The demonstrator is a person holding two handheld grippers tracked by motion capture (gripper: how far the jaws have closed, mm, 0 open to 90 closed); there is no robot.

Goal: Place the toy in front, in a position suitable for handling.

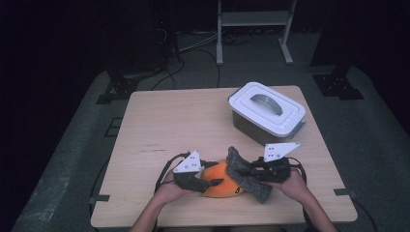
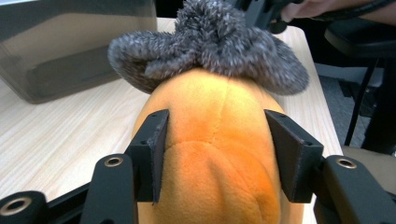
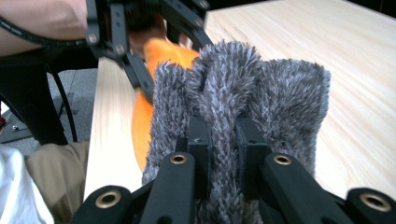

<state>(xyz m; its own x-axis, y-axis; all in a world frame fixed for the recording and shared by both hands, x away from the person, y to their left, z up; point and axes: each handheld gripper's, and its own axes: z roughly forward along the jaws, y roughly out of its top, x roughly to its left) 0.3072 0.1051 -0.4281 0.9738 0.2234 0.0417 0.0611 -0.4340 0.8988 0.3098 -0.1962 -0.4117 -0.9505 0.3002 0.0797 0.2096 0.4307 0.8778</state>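
Observation:
An orange plush toy lies near the table's front edge, with a grey fuzzy piece draped over its right end. My left gripper comes in from the left. In the left gripper view its two pads press on both sides of the orange plush toy, and the grey fuzzy piece sits just beyond. My right gripper comes in from the right. In the right gripper view my right gripper is shut on a pinched fold of the grey fuzzy piece, with the orange plush toy behind it.
A grey storage box with a white handled lid stands at the back right of the wooden table. The box's translucent wall rises close behind the toy in the left gripper view. Metal stands and cables lie on the floor beyond.

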